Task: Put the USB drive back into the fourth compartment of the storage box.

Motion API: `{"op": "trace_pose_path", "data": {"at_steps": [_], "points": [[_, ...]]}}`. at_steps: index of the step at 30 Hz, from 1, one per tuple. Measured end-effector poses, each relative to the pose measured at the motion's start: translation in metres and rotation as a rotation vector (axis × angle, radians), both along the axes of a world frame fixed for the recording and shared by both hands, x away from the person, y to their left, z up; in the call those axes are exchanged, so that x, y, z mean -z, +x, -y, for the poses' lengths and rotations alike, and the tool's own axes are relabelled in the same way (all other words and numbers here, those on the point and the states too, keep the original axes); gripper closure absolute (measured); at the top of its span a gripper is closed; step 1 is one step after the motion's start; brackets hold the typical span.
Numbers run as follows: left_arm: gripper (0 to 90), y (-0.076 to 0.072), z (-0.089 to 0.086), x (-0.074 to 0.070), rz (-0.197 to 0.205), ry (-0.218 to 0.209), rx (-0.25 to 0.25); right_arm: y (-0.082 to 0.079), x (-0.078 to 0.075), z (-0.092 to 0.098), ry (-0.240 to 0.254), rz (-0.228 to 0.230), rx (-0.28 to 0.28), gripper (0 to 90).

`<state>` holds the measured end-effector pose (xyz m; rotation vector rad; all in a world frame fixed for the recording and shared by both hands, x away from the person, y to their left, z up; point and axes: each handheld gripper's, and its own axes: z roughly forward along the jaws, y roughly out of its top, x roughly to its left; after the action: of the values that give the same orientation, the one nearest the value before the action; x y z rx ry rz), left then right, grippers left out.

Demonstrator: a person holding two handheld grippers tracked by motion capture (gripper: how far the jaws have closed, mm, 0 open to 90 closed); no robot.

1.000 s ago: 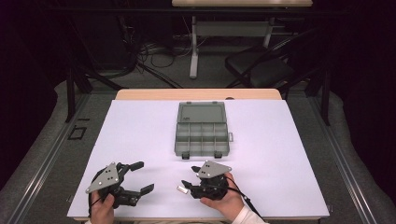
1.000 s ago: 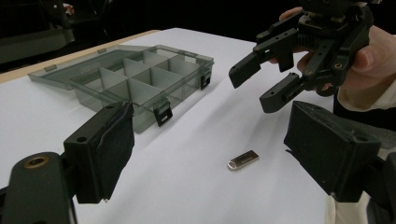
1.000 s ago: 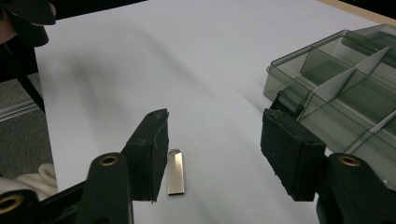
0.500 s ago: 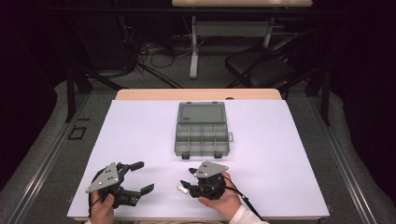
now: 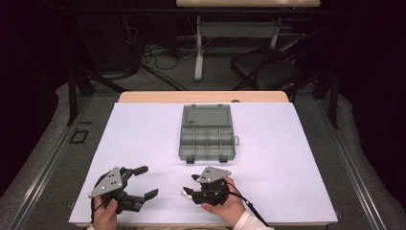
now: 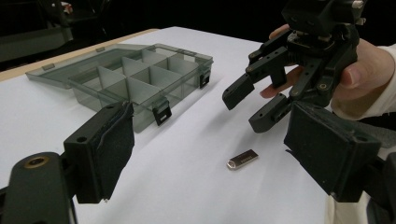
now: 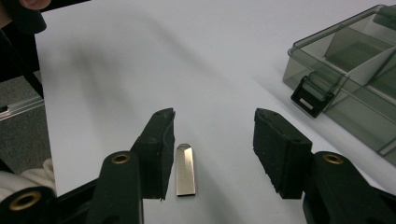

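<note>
Organizer box [image 5: 207, 132] open, compartments bare; metal tab [image 7: 185, 169] outside

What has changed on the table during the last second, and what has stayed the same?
The right gripper shifted slightly to the left, toward the small metal piece on the table, which lies between its open jaws. It has not gripped the piece. The left gripper stayed open in its place, and the open plastic box did not move.

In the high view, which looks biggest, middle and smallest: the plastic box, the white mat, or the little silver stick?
1. White mat, biggest by far.
2. Plastic box, lid open.
3. Silver stick, a tiny glint by the right gripper.
</note>
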<state>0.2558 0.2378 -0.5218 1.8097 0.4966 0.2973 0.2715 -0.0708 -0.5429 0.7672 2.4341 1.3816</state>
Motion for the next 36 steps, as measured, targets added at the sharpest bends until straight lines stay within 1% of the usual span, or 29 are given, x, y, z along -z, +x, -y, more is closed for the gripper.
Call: {"op": "trace_pose_path", "data": {"at_steps": [7,10,11,13,16,20,24,30,36], "points": [[15.8,0.0,0.0,0.0,-0.001,0.0,0.002,0.0,0.005,-0.003,-0.016,-0.003,-0.006,51.4],[15.8,0.0,0.0,0.0,-0.003,-0.002,0.001,0.0,0.007,-0.003,-0.019,-0.008,-0.012,53.7],[15.8,0.0,0.0,0.0,-0.003,-0.002,0.001,0.0,0.008,-0.004,-0.023,-0.017,-0.02,56.2],[15.8,0.0,0.0,0.0,-0.003,-0.001,0.0,0.0,0.009,-0.004,-0.024,-0.017,-0.023,56.4],[15.8,0.0,0.0,0.0,-0.003,-0.002,0.001,-0.001,0.012,-0.006,-0.036,-0.023,-0.035,60.1],[15.8,0.0,0.0,0.0,-0.004,-0.001,0.001,-0.001,0.013,-0.007,-0.045,-0.034,-0.047,61.9],[15.8,0.0,0.0,0.0,-0.004,-0.002,0.001,-0.001,0.016,-0.008,-0.062,-0.043,-0.047,62.3],[15.8,0.001,0.0,0.0,-0.005,-0.001,0.001,-0.002,0.018,-0.01,-0.064,-0.047,-0.045,62.6],[15.8,0.001,0.0,0.0,-0.006,0.001,0.001,-0.002,0.021,-0.013,-0.077,-0.059,-0.061,67.5]]}}
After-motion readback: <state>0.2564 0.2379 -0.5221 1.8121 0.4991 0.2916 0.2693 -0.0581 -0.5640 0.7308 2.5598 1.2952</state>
